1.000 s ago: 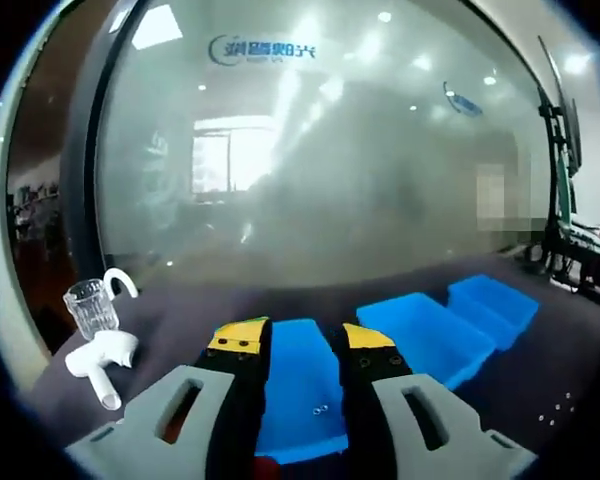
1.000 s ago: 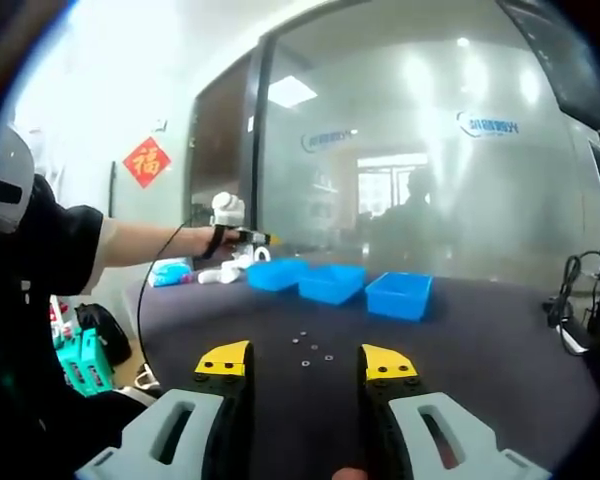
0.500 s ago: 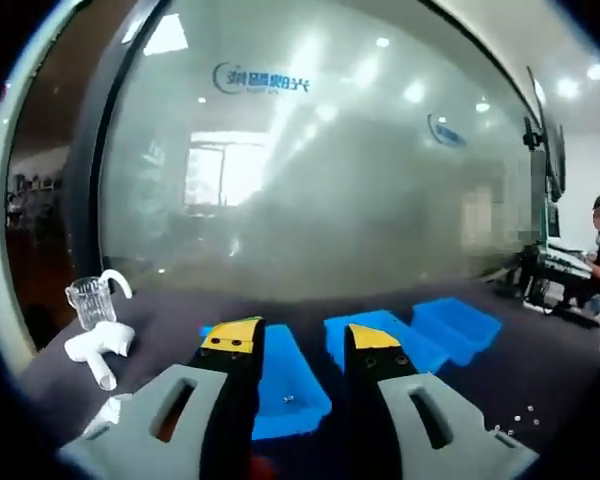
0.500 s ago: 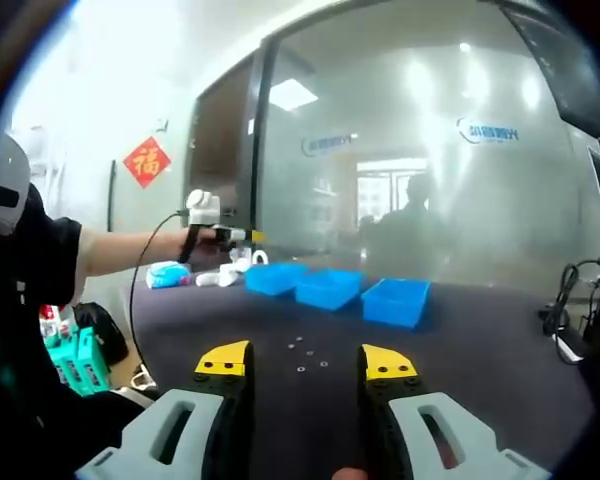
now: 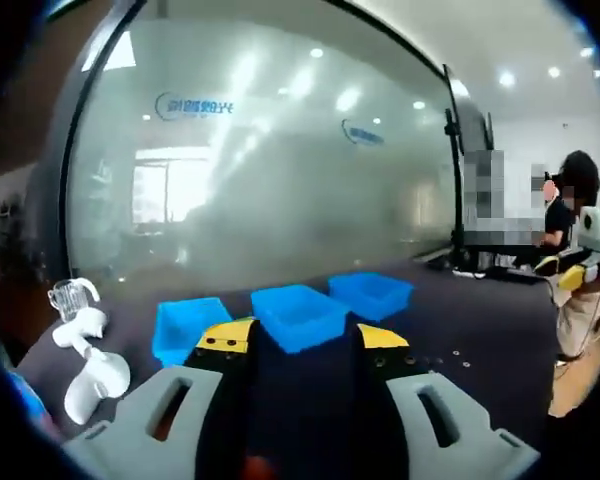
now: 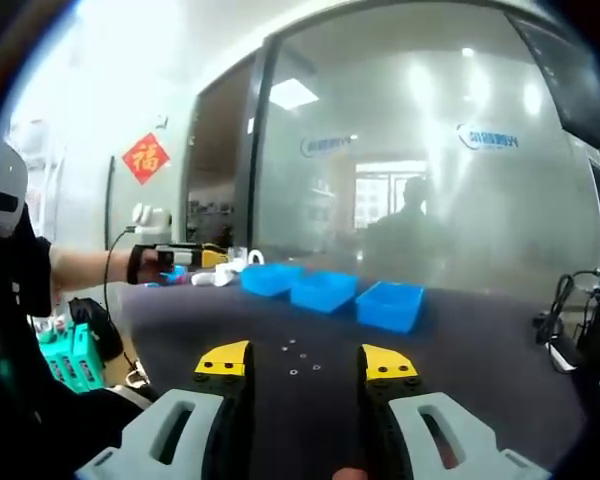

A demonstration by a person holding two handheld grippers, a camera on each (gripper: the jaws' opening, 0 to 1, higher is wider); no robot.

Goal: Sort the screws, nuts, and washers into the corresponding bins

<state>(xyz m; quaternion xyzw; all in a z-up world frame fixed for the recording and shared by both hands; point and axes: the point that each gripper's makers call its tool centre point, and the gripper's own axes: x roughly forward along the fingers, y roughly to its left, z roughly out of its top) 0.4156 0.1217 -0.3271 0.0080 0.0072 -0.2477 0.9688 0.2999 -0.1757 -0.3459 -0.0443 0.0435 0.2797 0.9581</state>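
Bins sat in a row past the loose hardware; I held my right gripper and left gripper released, empty, ready to pick.

Three blue bins in a row; small loose hardware lies near them.

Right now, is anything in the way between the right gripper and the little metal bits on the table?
Nothing visible is. The right gripper is open, and only bare dark table lies between its jaws and the small metal parts. The three blue bins sit farther back, beyond the parts.
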